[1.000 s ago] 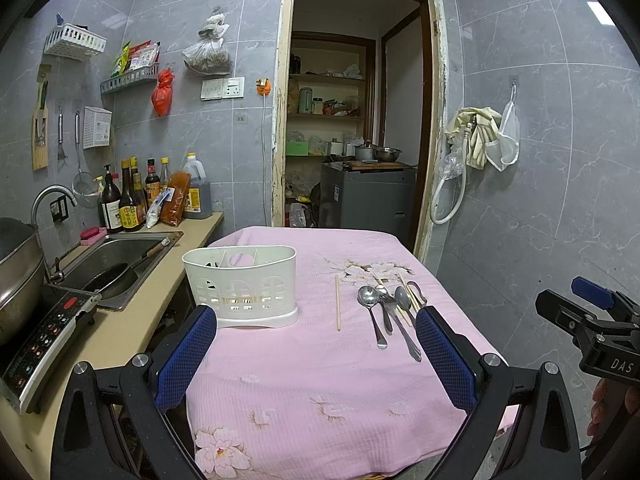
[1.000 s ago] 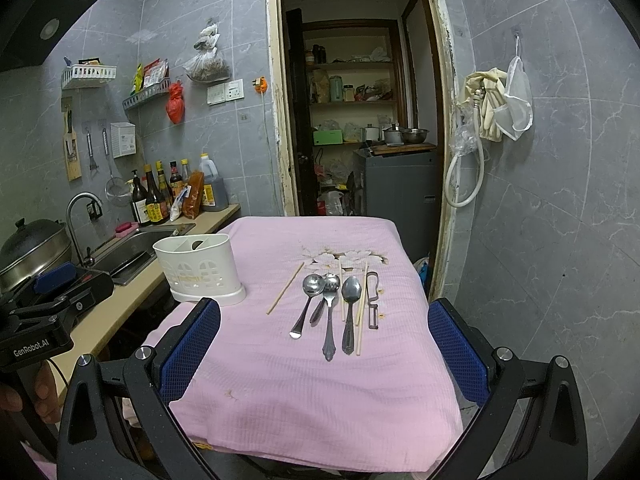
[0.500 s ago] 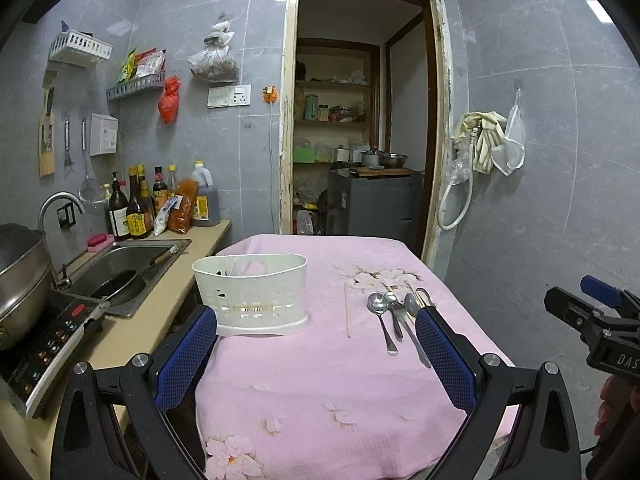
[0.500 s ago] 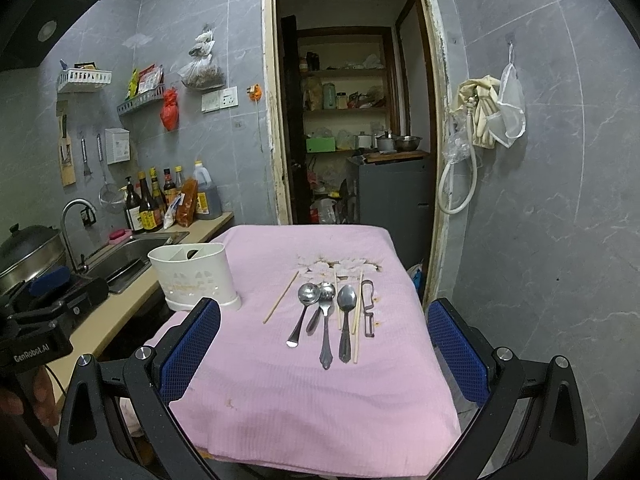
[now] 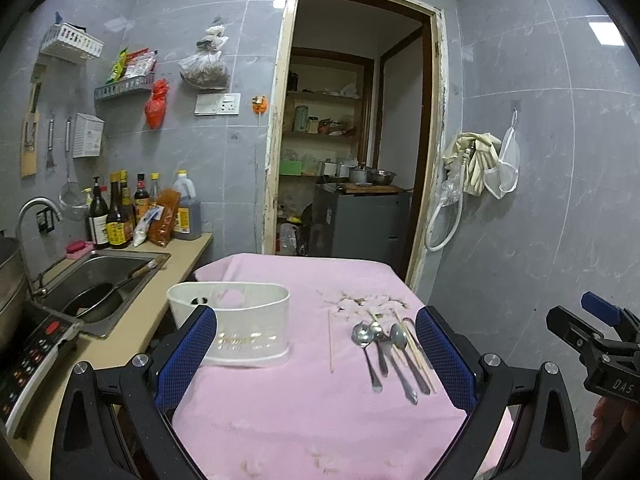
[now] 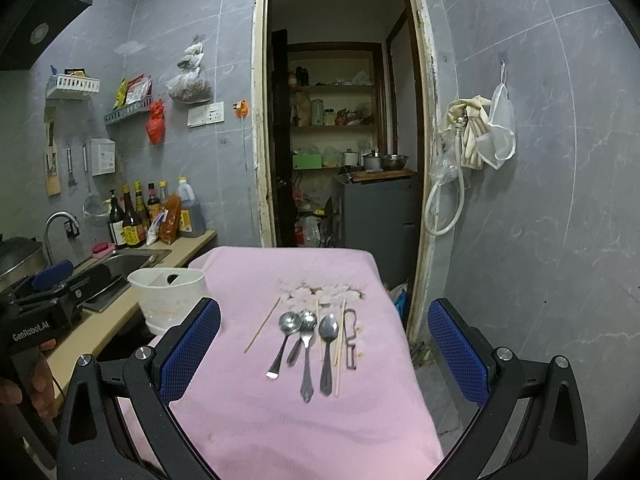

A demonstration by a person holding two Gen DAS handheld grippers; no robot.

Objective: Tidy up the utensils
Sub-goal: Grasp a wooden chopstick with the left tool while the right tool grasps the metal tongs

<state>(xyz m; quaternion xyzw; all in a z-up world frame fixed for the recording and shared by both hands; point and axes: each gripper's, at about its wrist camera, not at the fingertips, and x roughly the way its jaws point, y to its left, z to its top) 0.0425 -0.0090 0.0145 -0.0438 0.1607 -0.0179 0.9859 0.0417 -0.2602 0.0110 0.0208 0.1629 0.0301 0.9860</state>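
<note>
So the cutlery's all laid out in a neat row on the pink tablecloth (image 6: 304,432): a spoon (image 6: 283,338), a fork (image 6: 307,350), another spoon (image 6: 327,344), some chopsticks (image 6: 340,344) and what looks like a peeler (image 6: 351,338) on the right end. Handles point toward the near edge, heads toward the doorway, long axes roughly parallel. One stray chopstick (image 6: 262,325) lies off to the left, angled. My guess is they're lined up like that so each is easy to grab by the handle. The white holder (image 5: 236,330) stands upright near the table's sink-side edge, apart from the row and looking empty. Both the left gripper (image 5: 316,356) and the right gripper (image 6: 324,354) hang back with fingers spread wide, holding nothing.
</note>
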